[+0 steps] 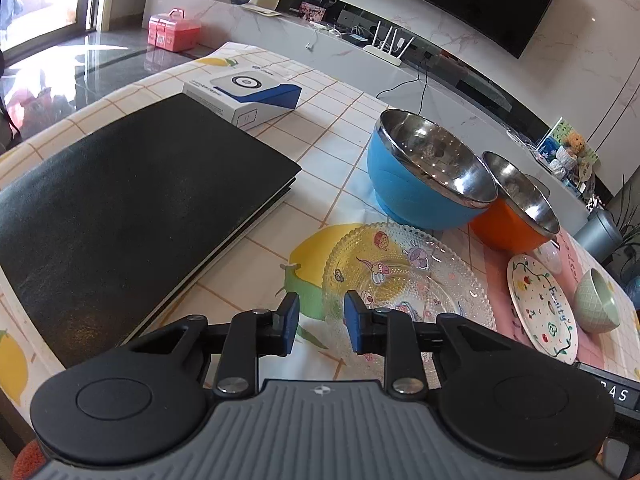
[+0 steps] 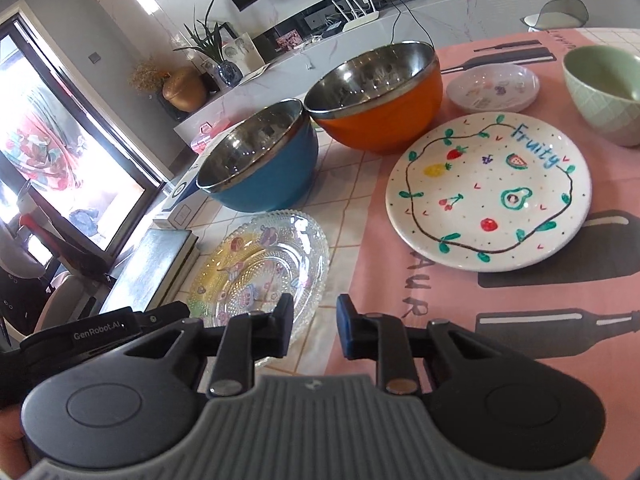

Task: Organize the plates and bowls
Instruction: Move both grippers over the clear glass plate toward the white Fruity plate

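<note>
A clear patterned glass plate lies near the table's front. Behind it stand a blue steel-lined bowl and an orange one, touching. A white "Fruity" plate, a green bowl and a small pale saucer lie to the right. My left gripper is open and empty, just over the glass plate's near left rim. My right gripper is open and empty, near the glass plate's right rim.
A large black book lies left of the glass plate. A white and blue box sits behind it. A pink placemat covers the right of the table. The left gripper's body shows beside the right one.
</note>
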`<state>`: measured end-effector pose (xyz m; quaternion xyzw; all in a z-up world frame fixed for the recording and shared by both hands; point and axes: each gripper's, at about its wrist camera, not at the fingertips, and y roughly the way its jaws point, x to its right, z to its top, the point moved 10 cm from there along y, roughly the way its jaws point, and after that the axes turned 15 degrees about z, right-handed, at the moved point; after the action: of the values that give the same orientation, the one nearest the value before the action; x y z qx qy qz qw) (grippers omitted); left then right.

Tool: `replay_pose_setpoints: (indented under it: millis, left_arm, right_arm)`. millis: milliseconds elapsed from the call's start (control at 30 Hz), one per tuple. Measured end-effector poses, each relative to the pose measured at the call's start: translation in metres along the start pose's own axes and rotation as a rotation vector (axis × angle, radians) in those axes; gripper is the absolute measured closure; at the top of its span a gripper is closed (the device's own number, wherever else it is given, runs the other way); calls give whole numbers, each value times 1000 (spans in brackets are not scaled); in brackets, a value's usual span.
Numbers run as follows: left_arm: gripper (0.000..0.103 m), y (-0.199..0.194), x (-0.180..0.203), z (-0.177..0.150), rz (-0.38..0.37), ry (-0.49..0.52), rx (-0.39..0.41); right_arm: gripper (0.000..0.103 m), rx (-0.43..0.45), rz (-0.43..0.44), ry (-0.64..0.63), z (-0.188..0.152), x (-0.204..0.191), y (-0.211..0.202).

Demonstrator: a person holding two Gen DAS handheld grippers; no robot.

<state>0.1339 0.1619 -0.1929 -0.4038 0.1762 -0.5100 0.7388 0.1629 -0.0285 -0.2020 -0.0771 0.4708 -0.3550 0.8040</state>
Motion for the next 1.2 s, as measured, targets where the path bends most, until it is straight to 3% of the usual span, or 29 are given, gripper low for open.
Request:
replay_pose_setpoints:
  millis: [367, 733, 1200]
  left_arm:
    - [88, 11, 10, 4, -49, -21, -17]
    - [89, 4, 17, 2, -17, 3, -1]
    - [89, -51, 55, -24, -74, 59, 16]
  right_arm:
    - [96, 3, 43, 109, -1, 9, 15]
    - [97, 8, 44, 137, -1, 12, 9]
    - [97, 57, 60, 158, -10, 13, -69]
